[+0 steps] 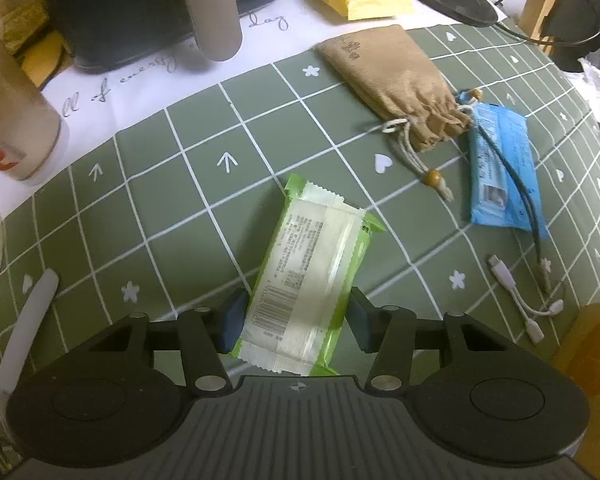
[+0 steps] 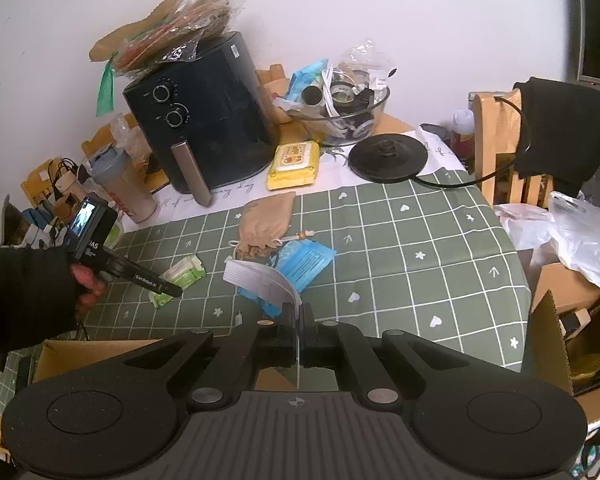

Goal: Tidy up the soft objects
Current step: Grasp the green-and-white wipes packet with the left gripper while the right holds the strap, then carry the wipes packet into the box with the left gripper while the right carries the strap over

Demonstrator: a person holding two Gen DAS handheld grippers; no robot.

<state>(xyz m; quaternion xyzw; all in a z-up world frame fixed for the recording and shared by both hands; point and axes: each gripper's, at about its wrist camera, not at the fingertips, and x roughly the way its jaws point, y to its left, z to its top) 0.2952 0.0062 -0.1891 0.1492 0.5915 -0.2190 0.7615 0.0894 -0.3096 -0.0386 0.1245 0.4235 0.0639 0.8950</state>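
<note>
Two grippers work over a green checked tablecloth (image 1: 148, 184), and the black air fryer (image 2: 204, 112) at the back serves as the landmark. In front of the fryer, nearest the camera in the left wrist view, a green-and-white packet (image 1: 304, 276) lies flat on the cloth. The left gripper (image 1: 296, 320) straddles its near end, jaws half open; the left pad looks to be against the packet's edge, while the right pad stands just clear of it. To the right of the fryer's front lies a tan drawstring pouch (image 1: 396, 80), its mouth gathered and its cords with a wooden bead trailing onto the cloth; what is inside it cannot be told. A blue packet (image 1: 500, 168) lies just beyond the pouch's mouth, with a dark cord across it, and white adapter cables (image 1: 528, 304) lie nearer the table edge.

The right gripper (image 2: 299, 336) is pinched tight on a white, ribbed, flexible sheet (image 2: 260, 280) that curls up and away from its jaws, above the blue packet.

Right of the fryer stands a glass bowl (image 2: 376, 116) heaped with small odds and ends, including tape rolls, a white cable and a blue packet. A yellow wipes pack (image 2: 294, 164) lies in front of that bowl, and a black kettle base (image 2: 388, 156) sits beside it. Clear bags of items rest on top of the fryer. Open cardboard boxes (image 2: 548, 344) stand at the table's near edge; their contents are not visible.
</note>
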